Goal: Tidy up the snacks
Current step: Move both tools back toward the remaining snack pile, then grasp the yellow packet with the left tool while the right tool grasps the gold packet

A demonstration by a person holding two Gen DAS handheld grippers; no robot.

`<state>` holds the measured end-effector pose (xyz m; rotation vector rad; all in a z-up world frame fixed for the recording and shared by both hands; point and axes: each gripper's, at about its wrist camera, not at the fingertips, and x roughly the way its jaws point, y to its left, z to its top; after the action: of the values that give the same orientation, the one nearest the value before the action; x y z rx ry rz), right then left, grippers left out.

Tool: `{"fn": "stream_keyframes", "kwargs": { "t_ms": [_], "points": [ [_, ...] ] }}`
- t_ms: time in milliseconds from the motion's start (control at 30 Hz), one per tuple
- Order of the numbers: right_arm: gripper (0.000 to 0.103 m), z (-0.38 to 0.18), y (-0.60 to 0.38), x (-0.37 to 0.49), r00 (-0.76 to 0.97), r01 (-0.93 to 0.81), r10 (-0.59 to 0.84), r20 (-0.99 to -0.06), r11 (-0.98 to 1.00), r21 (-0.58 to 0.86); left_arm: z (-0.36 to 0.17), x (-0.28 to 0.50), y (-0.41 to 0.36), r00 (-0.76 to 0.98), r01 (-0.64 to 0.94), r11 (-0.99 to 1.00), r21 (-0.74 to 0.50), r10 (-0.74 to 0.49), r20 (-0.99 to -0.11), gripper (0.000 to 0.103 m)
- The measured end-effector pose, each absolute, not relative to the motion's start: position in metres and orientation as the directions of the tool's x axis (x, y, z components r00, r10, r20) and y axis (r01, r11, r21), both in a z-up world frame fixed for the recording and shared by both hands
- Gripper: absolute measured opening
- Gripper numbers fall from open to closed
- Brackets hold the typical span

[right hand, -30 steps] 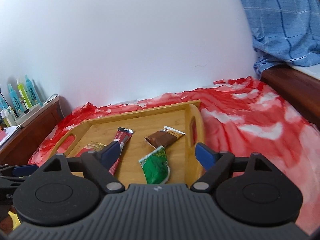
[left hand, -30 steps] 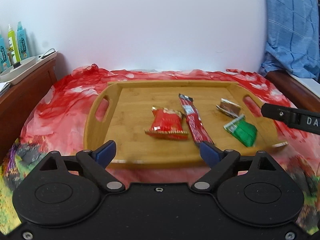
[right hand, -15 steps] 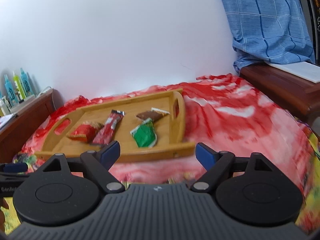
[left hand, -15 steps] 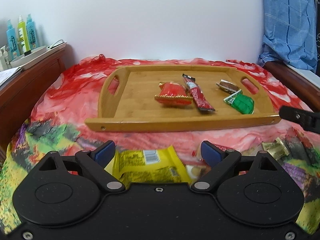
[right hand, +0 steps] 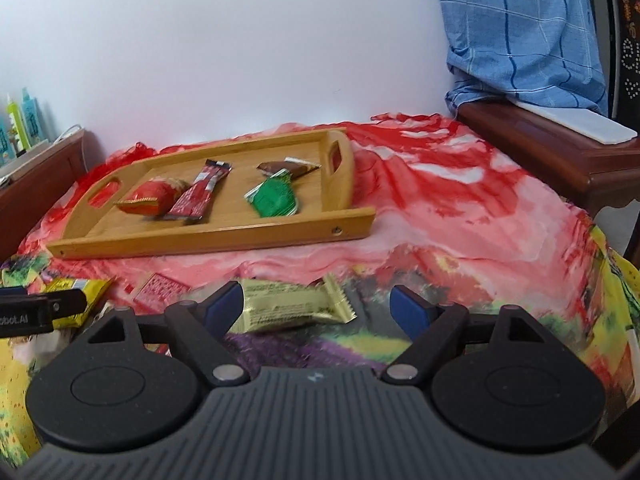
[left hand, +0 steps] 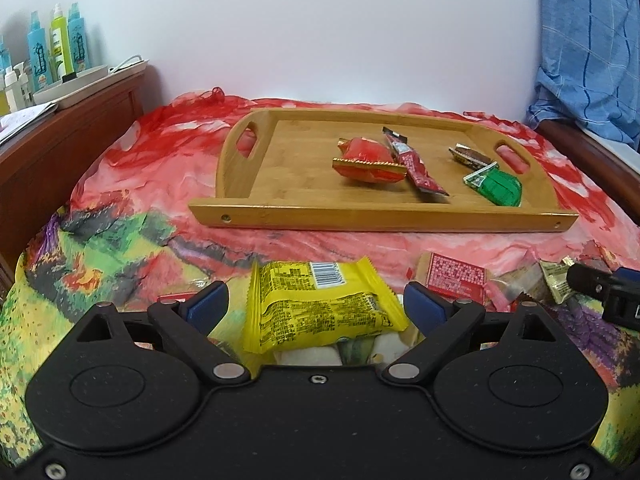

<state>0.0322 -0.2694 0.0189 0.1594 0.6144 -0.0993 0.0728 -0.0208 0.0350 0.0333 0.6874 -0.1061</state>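
Waiting wide open with nothing held, the left gripper (left hand: pixel 316 306) sits over the yellow packet (left hand: pixel 320 304) and the right gripper (right hand: pixel 318 302) over the gold packet (right hand: pixel 292 304), because both snacks lie outside the wooden tray (left hand: pixel 376 216).

I saw bottles (left hand: pixel 56 46) standing on a wooden cabinet (left hand: pixel 68 136) at left, a blue checked cloth (right hand: pixel 516 28) hanging at right.

One wooden tray (left hand: pixel 240 216), four snack packets on it, three tall bottles (left hand: pixel 56 46)
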Motion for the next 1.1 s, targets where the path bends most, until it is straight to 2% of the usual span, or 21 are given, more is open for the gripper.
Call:
{"fn": "stream_keyframes", "kwargs": {
  "t_ms": [67,167,200,333,567,800,900,1100],
  "points": [
    [0.088,0.017,-0.265,0.033,0.810,0.128,-0.040,-0.585,0.986,0.111,0.033,0.074,-0.020,0.763,0.100,0.995,-0.012,-0.085,-0.641,0.093],
    [0.081,0.014,-0.261,0.037,0.804,0.120,-0.033,-0.594,0.987,0.106,0.031,0.075,-0.018,0.758,0.076,0.997,-0.031,-0.078,-0.648,0.080],
    [0.081,0.013,-0.261,0.038,0.801,0.125,-0.036,-0.598,0.986,0.108,0.030,0.076,-0.017,0.754,0.072,0.996,-0.046,-0.085,-0.651,0.079],
    [0.080,0.010,-0.261,0.042,0.792,0.133,-0.033,-0.609,0.984,0.120,0.028,0.076,-0.017,0.758,0.063,0.996,-0.071,-0.093,-0.646,0.079],
    [0.080,0.008,-0.260,0.048,0.795,0.137,-0.041,-0.605,0.984,0.113,0.026,0.078,-0.022,0.761,0.076,0.995,-0.057,-0.095,-0.642,0.087],
    [0.082,0.005,-0.256,0.056,0.795,0.133,-0.048,-0.604,0.986,0.098,0.024,0.079,-0.027,0.756,0.096,0.994,-0.061,-0.113,-0.645,0.090],
    [0.088,0.003,-0.253,0.058,0.793,0.115,-0.033,-0.609,0.989,0.096,0.021,0.080,-0.032,0.755,0.100,0.995,-0.017,-0.087,-0.650,0.091],
    [0.088,-0.001,-0.242,0.061,0.794,0.091,-0.050,-0.606,0.995,0.037,0.019,0.081,-0.032,0.751,0.108,0.994,-0.033,-0.104,-0.652,0.087]
  ]
}}
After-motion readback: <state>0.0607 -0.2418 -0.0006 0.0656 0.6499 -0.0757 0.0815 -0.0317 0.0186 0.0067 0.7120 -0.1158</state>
